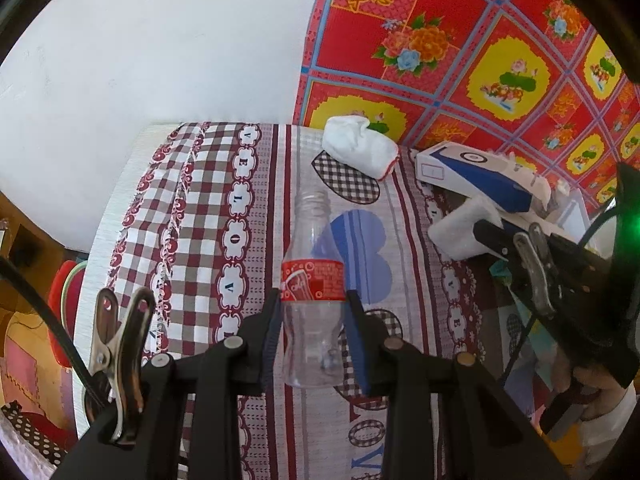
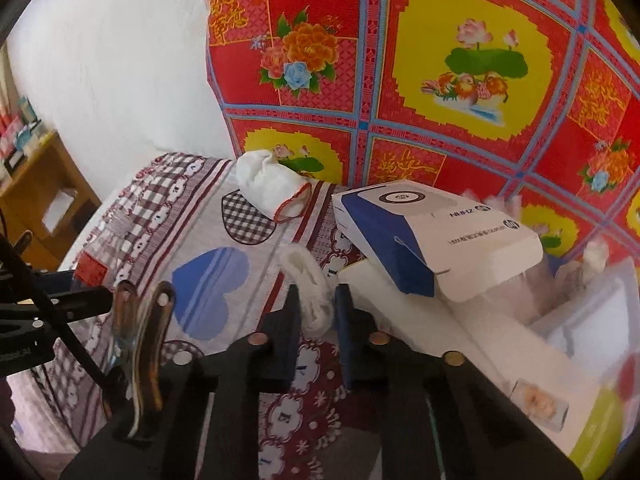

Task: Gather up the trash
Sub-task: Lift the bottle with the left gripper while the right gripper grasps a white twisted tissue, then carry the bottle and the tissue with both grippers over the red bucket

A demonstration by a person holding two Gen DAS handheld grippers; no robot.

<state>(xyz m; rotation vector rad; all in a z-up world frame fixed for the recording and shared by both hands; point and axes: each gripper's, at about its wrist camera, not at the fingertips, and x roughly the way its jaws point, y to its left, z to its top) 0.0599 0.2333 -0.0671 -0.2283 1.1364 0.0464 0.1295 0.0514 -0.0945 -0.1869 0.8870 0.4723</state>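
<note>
A bed covered by a patterned bedspread [image 1: 248, 240], checked in maroon and white with hearts and letters, fills the lower part of both views. It is backed by a white wall [image 1: 160, 40] and, to the right of that, a red floral cloth [image 1: 480, 40] hung upright. The blue heart [image 2: 208, 292] printed on the bedspread is taken as the landmark.

Beyond and to the right of the blue heart, a white and blue box [image 2: 432, 236] is seen tilted on top of white packaging [image 2: 460, 328] beside the red cloth. Further back from the heart, near the foot of the cloth, a bundled white cloth with a red hem [image 2: 272, 192] lies on a checked heart.

Directly over the blue heart in the left wrist view, an empty clear plastic bottle with a red label [image 1: 314, 280] is held upright, uncapped. It is pinched at its lower body by the left gripper [image 1: 314, 320], both blue pads being pressed against its sides.

Just to the right of the blue heart, a crumpled white tissue [image 2: 312, 296] rests on the bedspread. It is clamped between the pads of the right gripper [image 2: 316, 308], whose jaws are drawn close together upon it, the wad squeezed narrow between them.
</note>
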